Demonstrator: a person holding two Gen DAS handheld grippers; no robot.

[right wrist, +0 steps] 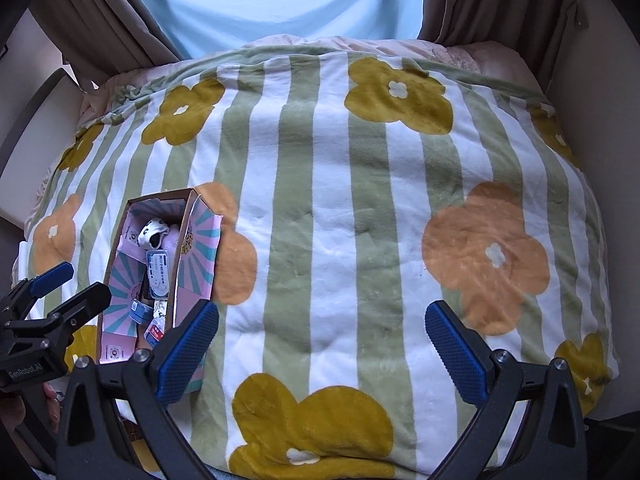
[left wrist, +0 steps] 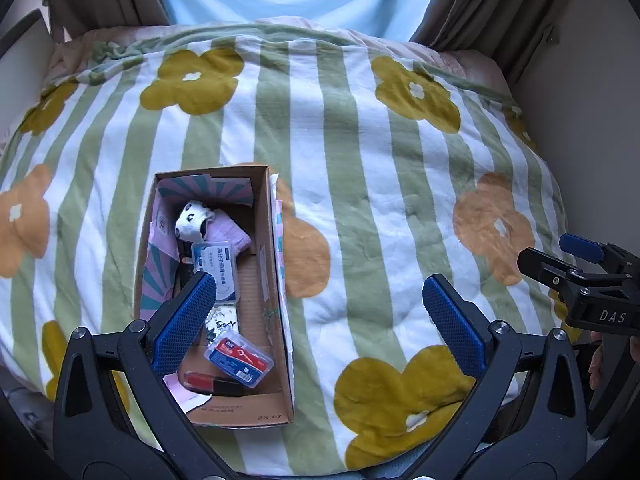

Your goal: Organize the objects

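Both grippers, left gripper and right gripper, gape wide, empty. Ahead-left, the cardboard box holds all small items; blanket bare, tidying seemingly finished.

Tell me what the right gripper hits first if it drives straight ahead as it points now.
Likely the striped flower blanket: the open right gripper points at bare fabric, with the cardboard box off to its left.
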